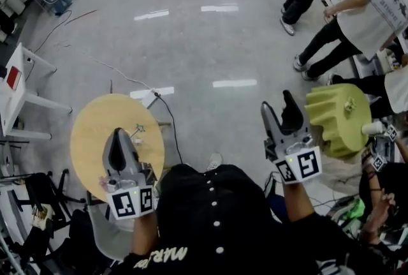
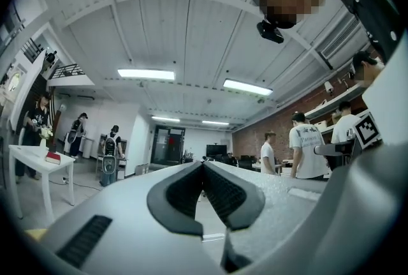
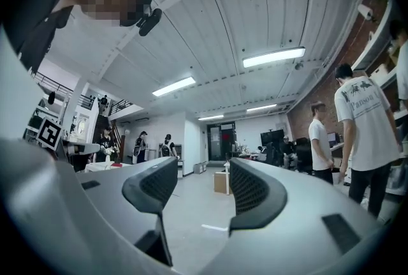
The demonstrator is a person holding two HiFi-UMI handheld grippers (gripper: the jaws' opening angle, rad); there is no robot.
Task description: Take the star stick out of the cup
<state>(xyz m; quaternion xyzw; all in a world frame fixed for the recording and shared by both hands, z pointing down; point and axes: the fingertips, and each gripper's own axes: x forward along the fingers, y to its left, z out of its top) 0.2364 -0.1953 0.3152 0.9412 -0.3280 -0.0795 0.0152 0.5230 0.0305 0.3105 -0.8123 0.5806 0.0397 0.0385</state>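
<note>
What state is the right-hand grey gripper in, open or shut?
Open. In the right gripper view, the right grey two-jaw gripper has its jaws well apart, with only floor showing between them.

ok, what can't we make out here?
Cup: in no view; head view, left gripper covers part of the round table.
Star stick: head view, tiny star-like shape, too small to confirm.
Both gripper views: aimed at room, table out of frame.

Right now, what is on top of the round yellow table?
A small star-shaped thing shows on the round table, toward its right side. The left tool, held in front, covers part of the tabletop, so no cup can be seen there.
</note>
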